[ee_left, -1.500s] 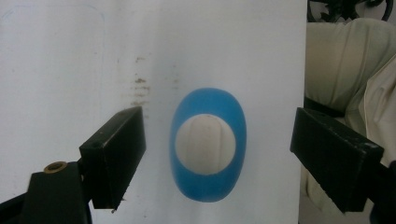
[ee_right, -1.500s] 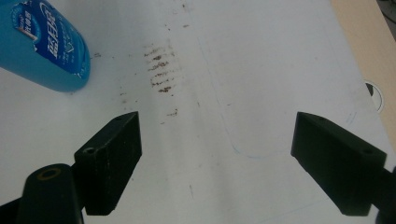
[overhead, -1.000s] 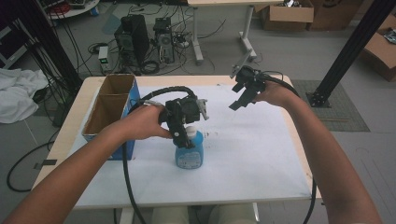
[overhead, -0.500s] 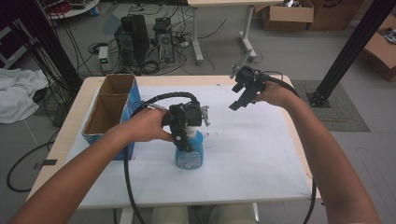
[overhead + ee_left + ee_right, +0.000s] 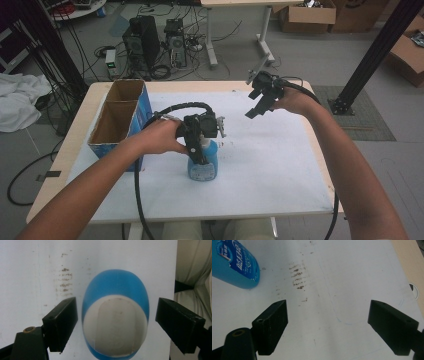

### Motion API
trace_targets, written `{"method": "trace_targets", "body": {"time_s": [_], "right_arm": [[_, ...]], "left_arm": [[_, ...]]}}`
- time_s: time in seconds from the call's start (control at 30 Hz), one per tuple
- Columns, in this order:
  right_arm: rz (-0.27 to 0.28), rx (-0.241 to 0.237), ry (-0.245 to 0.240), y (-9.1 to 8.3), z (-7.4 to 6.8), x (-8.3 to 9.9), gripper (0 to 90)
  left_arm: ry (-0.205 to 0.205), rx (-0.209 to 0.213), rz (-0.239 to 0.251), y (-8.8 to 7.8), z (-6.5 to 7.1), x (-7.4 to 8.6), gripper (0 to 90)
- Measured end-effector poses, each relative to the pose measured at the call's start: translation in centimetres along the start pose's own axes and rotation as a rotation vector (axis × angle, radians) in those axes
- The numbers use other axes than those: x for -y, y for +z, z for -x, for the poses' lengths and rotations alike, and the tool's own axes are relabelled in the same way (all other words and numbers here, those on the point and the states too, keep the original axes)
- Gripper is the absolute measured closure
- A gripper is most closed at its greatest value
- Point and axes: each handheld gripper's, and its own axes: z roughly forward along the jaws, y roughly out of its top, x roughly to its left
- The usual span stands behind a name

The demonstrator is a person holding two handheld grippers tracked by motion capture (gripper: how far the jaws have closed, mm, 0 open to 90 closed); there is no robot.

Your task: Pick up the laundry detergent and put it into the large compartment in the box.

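— Item under inspection?

— A blue plastic bottle (image 5: 202, 162) with a white cap is noted standing upright on the white sheet (image 5: 280, 165) that covers the table, near the middle and toward the near edge. A printed blue label with white characters is seen on its side in the right gripper view (image 5: 235, 263).

— State of the left gripper?

— The left gripper (image 5: 196, 150) is held directly above the bottle, pointing down. In its own view the jaws are seen spread wide, one on each side of the white cap (image 5: 115, 326), with a gap on both sides; nothing is grasped.

— And the right gripper?

— The right gripper (image 5: 256, 104) is held over the far right part of the table, well apart from the bottle. Its jaws are recorded as released and empty.

— Anything revealed by one view alone?

— Brown smudges (image 5: 298, 277) on the sheet beside the bottle are plain in the gripper views. From the high view an open blue cardboard box (image 5: 117, 120) with two compartments is recorded at the left edge of the table.
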Motion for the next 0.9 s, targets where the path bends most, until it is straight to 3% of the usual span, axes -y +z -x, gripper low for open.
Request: {"method": "trace_targets", "body": {"time_s": [0.9], "right_arm": [[0.001,-0.002,-0.001,0.18,-0.06,-0.09,16.4]], "left_arm": [[-0.012,0.011,0.009,0.45,-0.36,0.39,23.1]]}}
